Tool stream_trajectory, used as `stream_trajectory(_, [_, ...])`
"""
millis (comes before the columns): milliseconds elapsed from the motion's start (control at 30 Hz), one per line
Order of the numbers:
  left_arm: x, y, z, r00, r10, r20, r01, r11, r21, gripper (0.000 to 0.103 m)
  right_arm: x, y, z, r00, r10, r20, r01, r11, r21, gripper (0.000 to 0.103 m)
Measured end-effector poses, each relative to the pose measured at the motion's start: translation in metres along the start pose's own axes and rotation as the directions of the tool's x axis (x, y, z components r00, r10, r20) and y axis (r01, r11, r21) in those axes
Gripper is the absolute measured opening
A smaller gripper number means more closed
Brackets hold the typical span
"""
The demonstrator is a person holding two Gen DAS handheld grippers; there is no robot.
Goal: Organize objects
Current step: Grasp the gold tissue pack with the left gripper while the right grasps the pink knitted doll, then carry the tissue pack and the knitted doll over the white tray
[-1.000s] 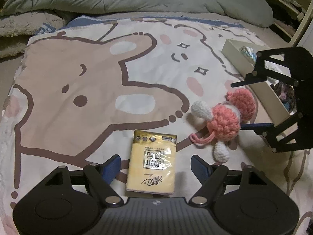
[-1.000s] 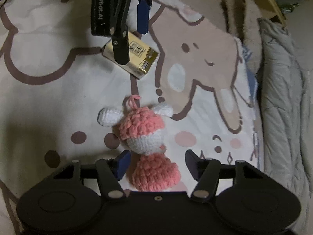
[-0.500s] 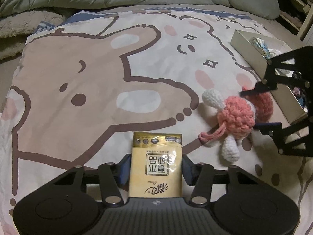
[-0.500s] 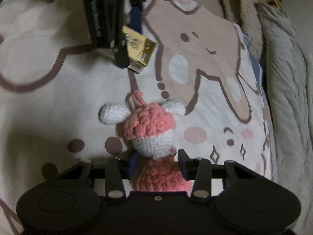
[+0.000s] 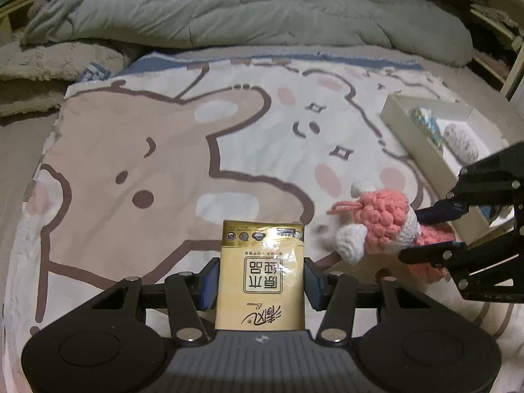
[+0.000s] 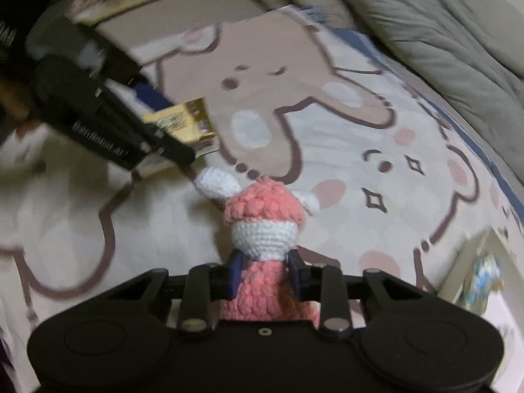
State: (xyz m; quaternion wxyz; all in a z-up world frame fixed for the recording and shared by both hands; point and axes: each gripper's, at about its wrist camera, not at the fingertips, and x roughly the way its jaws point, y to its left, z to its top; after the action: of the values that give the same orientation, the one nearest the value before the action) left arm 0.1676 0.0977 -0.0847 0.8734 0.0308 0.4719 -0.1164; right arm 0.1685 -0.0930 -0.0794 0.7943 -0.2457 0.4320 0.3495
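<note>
The gold tissue pack sits clamped between the blue pads of the left gripper, above the cartoon-bear blanket; to its right the pink-and-white crochet doll is pinched at its body by the right gripper, whose jaws have just been closing on it. Farther right, a cream open box lies on the blanket, near the doll; a grey-green duvet is heaped behind.

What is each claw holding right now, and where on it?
Left claw grips the yellow tissue pack by its long sides; right claw pinches the pink crochet doll at its neck.
</note>
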Motion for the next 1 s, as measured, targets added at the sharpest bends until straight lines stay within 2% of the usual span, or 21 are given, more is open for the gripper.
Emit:
stream_trajectory(167, [-0.015, -0.006, 0.001, 0.999, -0.001, 0.042, 0.003, 1.0, -0.029, 0.053, -0.018, -0.007, -0.006, 0.999, -0.017, 0.043, 0.01, 0.988, 0.151, 0.031])
stream_trajectory(433, [-0.038, -0.01, 0.0, 0.995, 0.006, 0.097, 0.001, 0.998, -0.069, 0.053, -0.049, -0.02, -0.017, 0.992, -0.068, 0.103, 0.029, 0.941, 0.338, 0.031])
stream_trajectory(733, [-0.064, -0.012, 0.002, 0.987, 0.02, 0.158, -0.001, 0.993, -0.119, 0.053, -0.076, -0.026, -0.022, 0.983, -0.11, 0.149, 0.036, 0.903, 0.428, 0.031])
stream_trajectory(1000, [-0.088, -0.024, 0.023, 0.969, -0.008, 0.248, 0.047, 0.987, -0.151, 0.053, -0.12, -0.032, -0.018, 0.962, -0.135, 0.237, 0.02, 0.9, 0.435, 0.031])
